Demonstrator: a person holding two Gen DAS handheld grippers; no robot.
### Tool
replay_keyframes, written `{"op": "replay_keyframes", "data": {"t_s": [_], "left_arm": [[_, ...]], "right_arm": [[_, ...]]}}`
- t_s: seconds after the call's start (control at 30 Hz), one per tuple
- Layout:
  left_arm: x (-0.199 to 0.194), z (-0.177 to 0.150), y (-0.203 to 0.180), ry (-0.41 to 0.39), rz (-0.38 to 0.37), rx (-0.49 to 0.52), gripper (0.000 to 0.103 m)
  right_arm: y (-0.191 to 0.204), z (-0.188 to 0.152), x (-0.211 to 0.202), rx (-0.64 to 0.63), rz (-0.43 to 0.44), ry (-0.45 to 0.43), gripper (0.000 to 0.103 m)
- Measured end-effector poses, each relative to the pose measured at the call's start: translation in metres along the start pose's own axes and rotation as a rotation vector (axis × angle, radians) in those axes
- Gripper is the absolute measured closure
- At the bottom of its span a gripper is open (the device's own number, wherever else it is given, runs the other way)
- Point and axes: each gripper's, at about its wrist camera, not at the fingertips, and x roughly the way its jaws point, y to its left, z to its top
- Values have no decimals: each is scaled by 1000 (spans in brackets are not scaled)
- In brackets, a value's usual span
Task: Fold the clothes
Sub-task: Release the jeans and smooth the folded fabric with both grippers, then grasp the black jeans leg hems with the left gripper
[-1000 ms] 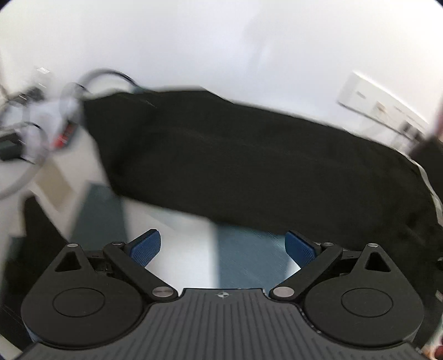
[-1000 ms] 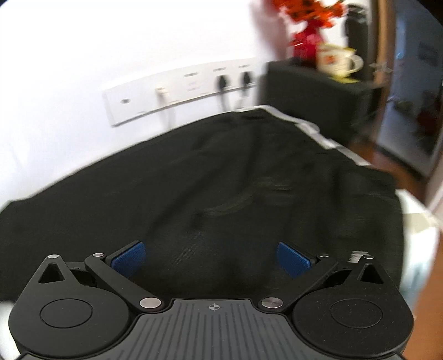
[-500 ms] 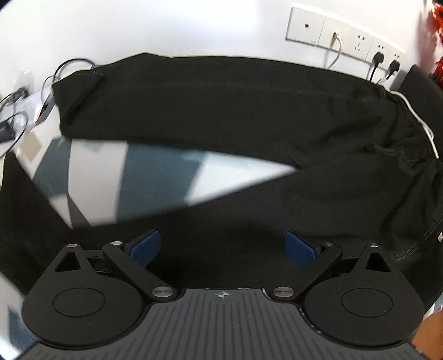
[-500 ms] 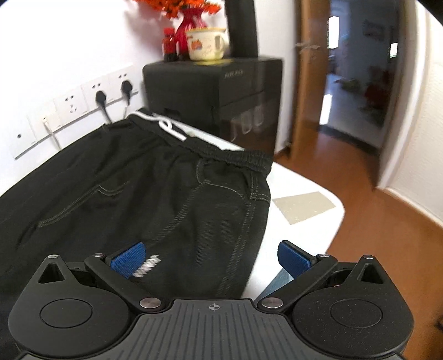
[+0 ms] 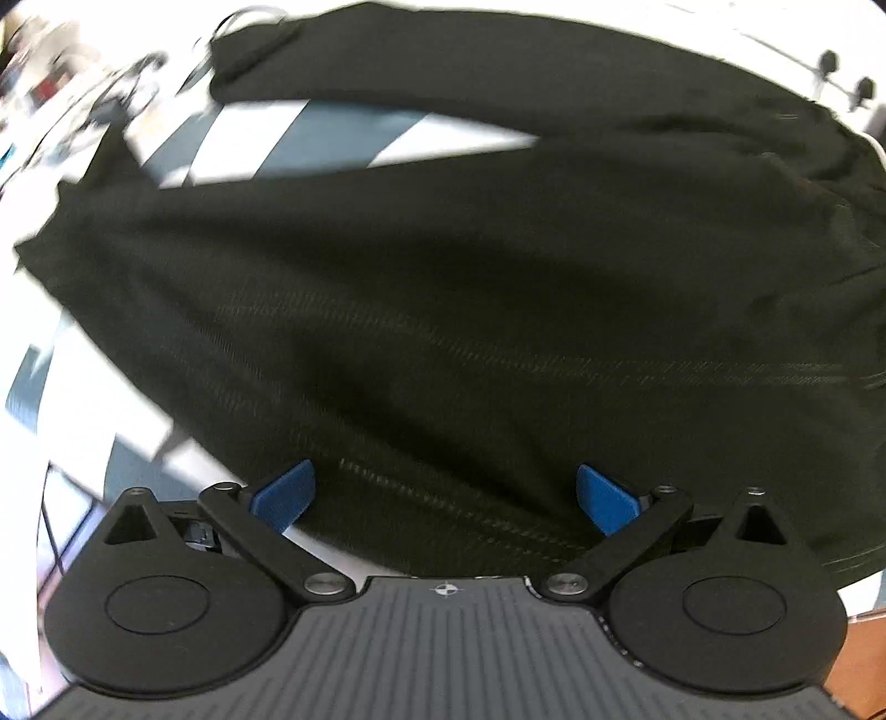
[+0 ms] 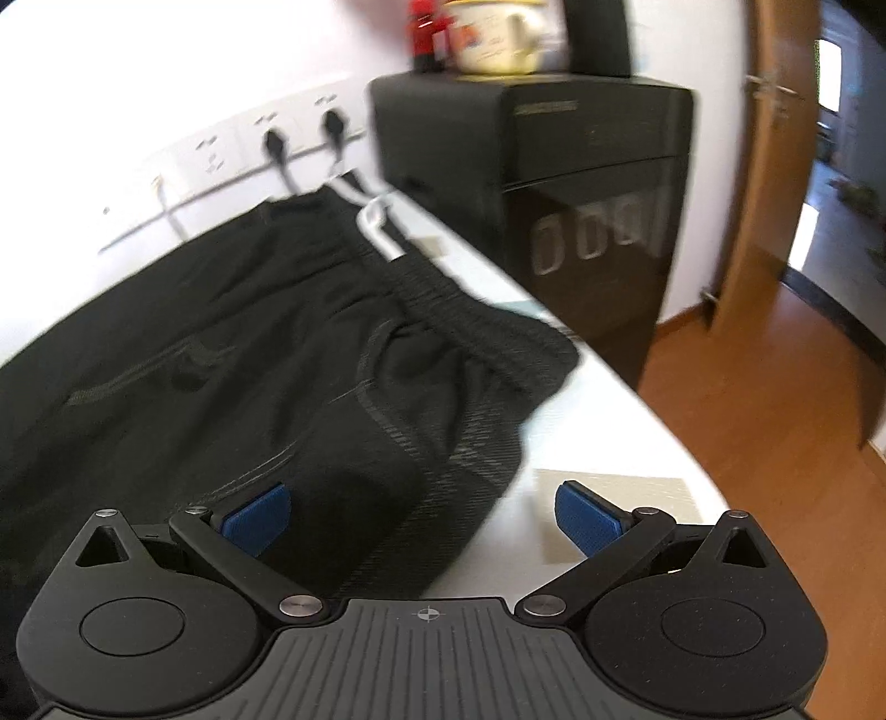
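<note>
While the black trousers (image 5: 470,310) lie spread across the white table (image 6: 603,410), both claws hover low over them with nothing between their blue pads. The left gripper (image 5: 446,493) has its fingers spread wide above the nearer trouser leg, whose hem edge runs just under the left pad (image 5: 283,492); the other leg stretches along the far side, and a wedge of white and grey-blue table surface (image 5: 354,138) shows between the two legs. At the far left of that view a tangle of cables and small items (image 5: 83,94) sits by the leg ends, too blurred to name. The right gripper (image 6: 423,512) is likewise spread, straddling the corner of the waist end: its left pad (image 6: 257,515) is over dark cloth, its right pad (image 6: 587,518) over bare table near a pale square patch (image 6: 614,498). The elastic waistband (image 6: 470,315) bunches along the table's right edge, and a white drawstring (image 6: 376,227) lies at its far end. Just beyond the table stands a black cabinet (image 6: 554,183) carrying a cream mug (image 6: 493,39) and a red bottle (image 6: 423,30). Wall sockets (image 6: 249,149) with two black plugs (image 6: 302,135) line the white wall behind the trousers, a wooden door (image 6: 775,166) stands open to the right, and wooden flooring (image 6: 775,421) lies below.
</note>
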Motion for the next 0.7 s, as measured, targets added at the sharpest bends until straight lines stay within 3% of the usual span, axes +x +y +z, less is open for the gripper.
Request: {"op": "replay_keyframes", "data": {"t_s": [0.3, 0.5, 0.7], "left_arm": [[-3, -8, 6, -70, 14, -67, 0], [2, -11, 9, -122, 3, -57, 0], [6, 1, 18, -128, -27, -5, 0]], "right_arm": [[32, -2, 20, -220, -18, 88, 1], [34, -6, 32, -101, -47, 139, 1], [42, -6, 33, -77, -75, 139, 1]]}}
